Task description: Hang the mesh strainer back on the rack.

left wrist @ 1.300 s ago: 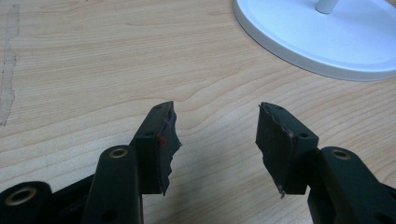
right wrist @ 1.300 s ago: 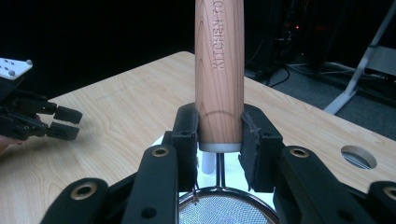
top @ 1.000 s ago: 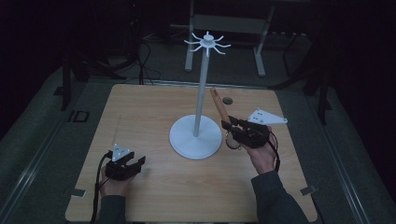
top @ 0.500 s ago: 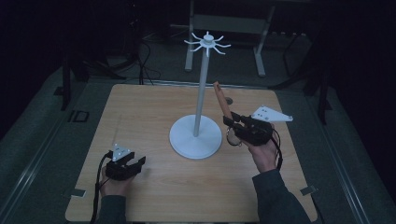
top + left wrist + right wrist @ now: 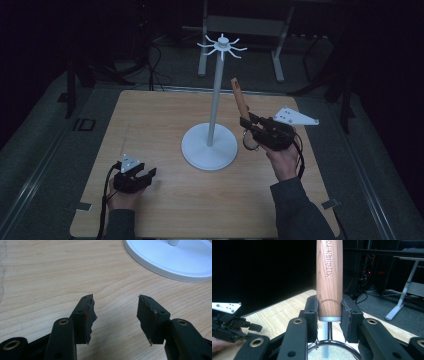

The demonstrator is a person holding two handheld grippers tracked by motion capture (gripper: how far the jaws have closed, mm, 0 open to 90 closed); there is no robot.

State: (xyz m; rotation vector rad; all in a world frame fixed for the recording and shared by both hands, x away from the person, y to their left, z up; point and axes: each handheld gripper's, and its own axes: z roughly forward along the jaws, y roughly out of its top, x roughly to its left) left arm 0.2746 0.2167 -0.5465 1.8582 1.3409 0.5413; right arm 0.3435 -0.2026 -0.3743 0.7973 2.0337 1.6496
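- Two grippers work over a wooden bench (image 5: 165, 125); a person's hands come in from the near edge.
- Right gripper (image 5: 248, 125) is lifted above the bench, just to the right of a white stand (image 5: 215, 107), and its fingers (image 5: 311, 312) clamp a wooden handle (image 5: 329, 277) near its lower end.
- That handle belongs to a small strainer (image 5: 248, 142): in the right gripper view a short metal neck runs down from the wood to a round wire-rimmed mesh bowl (image 5: 332, 352) between the gripper's arms. What the bowl holds cannot be told; the visible mesh looks bare.
- In the high view the handle points up and slightly left, its top close beside the stand's pole but apart from it, below the ring of hooks (image 5: 222, 46) at the top.
- Letters are burnt into the wood, reading in part "KITCHEN".
- Left gripper (image 5: 141, 176) rests low at the near left of the bench, well apart from the strainer; its fingers (image 5: 87, 315) stand wide with bare wood between them.
- The stand's round base (image 5: 175, 260) lies ahead and to the right in the left gripper view.
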